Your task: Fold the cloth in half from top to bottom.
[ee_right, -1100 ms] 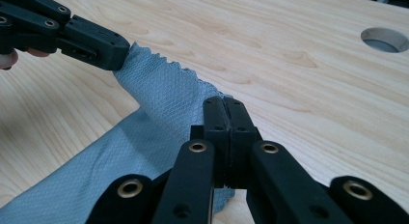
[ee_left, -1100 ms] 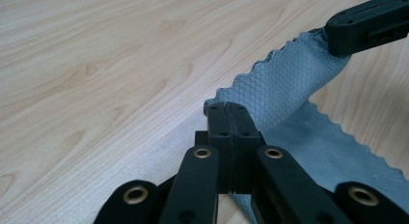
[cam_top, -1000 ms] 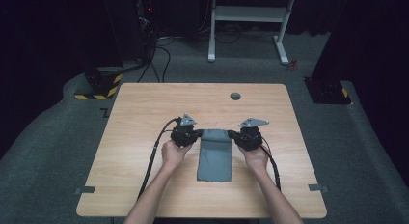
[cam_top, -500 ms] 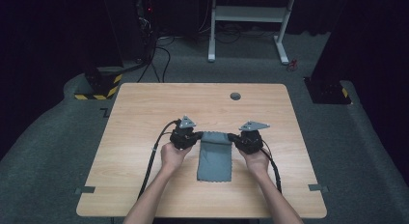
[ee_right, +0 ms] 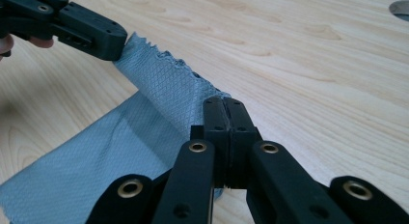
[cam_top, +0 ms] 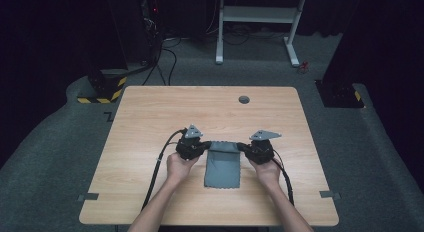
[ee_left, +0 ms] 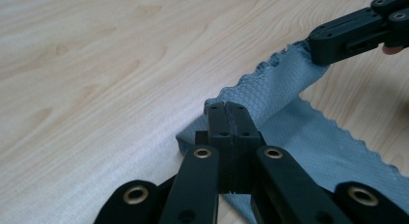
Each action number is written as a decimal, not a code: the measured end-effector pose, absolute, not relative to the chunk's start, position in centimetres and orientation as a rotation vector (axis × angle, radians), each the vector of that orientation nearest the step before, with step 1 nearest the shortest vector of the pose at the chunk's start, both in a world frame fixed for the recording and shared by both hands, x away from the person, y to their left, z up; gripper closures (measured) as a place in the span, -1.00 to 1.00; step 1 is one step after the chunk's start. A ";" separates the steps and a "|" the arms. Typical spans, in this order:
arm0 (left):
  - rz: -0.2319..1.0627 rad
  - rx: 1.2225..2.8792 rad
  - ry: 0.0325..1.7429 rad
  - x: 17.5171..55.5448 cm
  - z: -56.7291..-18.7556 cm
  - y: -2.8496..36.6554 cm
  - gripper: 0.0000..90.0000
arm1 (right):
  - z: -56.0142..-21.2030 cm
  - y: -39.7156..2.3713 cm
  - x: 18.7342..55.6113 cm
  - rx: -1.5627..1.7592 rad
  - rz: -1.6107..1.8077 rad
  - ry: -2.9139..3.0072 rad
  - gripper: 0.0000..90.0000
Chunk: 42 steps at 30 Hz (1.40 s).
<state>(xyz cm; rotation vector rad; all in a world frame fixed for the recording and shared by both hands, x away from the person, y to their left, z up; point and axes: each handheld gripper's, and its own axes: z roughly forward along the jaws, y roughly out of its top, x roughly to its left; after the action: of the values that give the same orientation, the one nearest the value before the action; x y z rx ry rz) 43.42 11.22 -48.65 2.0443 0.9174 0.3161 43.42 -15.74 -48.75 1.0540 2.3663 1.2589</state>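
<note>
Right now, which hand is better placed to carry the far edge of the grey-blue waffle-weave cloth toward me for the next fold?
Neither alone: left gripper and right gripper each pinch a far corner of the grey-blue waffle-weave cloth, lifted off the light wooden table. Probably both should move together.

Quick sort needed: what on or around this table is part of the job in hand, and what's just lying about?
In the job:
- grey-blue diamond-textured cloth, far edge lifted off the table
- left hand-held gripper, shut on the cloth's far left corner
- right hand-held gripper, shut on the far right corner

Lying about:
- round dark grommet in the light wooden tabletop
- white metal frame on the floor behind
</note>
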 end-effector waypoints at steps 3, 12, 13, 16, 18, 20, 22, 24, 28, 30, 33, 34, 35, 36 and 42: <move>0.302 2.042 0.921 43.3 -49.3 11.2 1.00 | -49.2 -15.6 43.2 1.054 1.242 2.380 1.00; 0.300 2.051 0.913 42.7 -49.1 11.0 1.00 | -49.4 -15.7 42.6 1.064 1.261 2.392 1.00; 0.294 2.053 0.908 42.5 -49.1 10.9 1.00 | -49.4 -15.9 42.5 1.070 1.261 2.393 1.00; 0.300 2.061 0.890 42.2 -49.0 10.7 1.00 | -49.5 -16.2 42.3 1.080 1.275 2.383 1.00; 0.295 2.056 0.888 42.1 -49.1 10.7 1.00 | -49.5 -16.4 42.1 1.081 1.276 2.384 1.00; 0.294 2.045 0.878 41.7 -49.2 11.0 1.00 | -49.6 -16.5 41.9 1.077 1.276 2.383 1.00; 0.291 2.039 0.882 41.6 -49.3 11.1 1.00 | -49.6 -16.5 41.7 1.071 1.278 2.385 1.00; 0.291 2.050 0.887 41.3 -49.3 11.4 1.00 | -49.4 -16.4 41.4 1.053 1.293 2.381 1.00; 0.271 2.030 0.907 41.2 -49.4 11.5 1.00 | -49.4 -16.3 41.2 1.039 1.302 2.392 1.00; 0.270 2.039 0.905 41.1 -49.5 11.4 1.00 | -49.3 -16.4 41.1 1.042 1.319 2.390 1.00; 0.264 2.039 0.904 40.9 -49.6 11.3 1.00 | -49.4 -16.6 40.8 1.037 1.322 2.392 1.00; 0.263 2.045 0.900 40.8 -49.5 11.3 1.00 | -49.5 -16.7 40.7 1.036 1.324 2.392 1.00; 0.262 2.042 0.898 40.7 -49.5 11.3 1.00 | -49.6 -16.7 40.6 1.044 1.327 2.394 1.00; 0.260 2.038 0.901 40.7 -49.4 11.4 1.00 | -49.7 -16.8 40.6 1.048 1.331 2.392 1.00; 0.254 2.023 0.900 40.2 -49.4 11.7 1.00 | -49.7 -16.6 40.2 1.028 1.339 2.399 1.00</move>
<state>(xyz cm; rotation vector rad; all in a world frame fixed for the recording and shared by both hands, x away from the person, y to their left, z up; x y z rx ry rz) 40.19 11.75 -49.38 2.0234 0.9004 0.2540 40.21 -16.63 -49.65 1.0282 2.3992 1.3395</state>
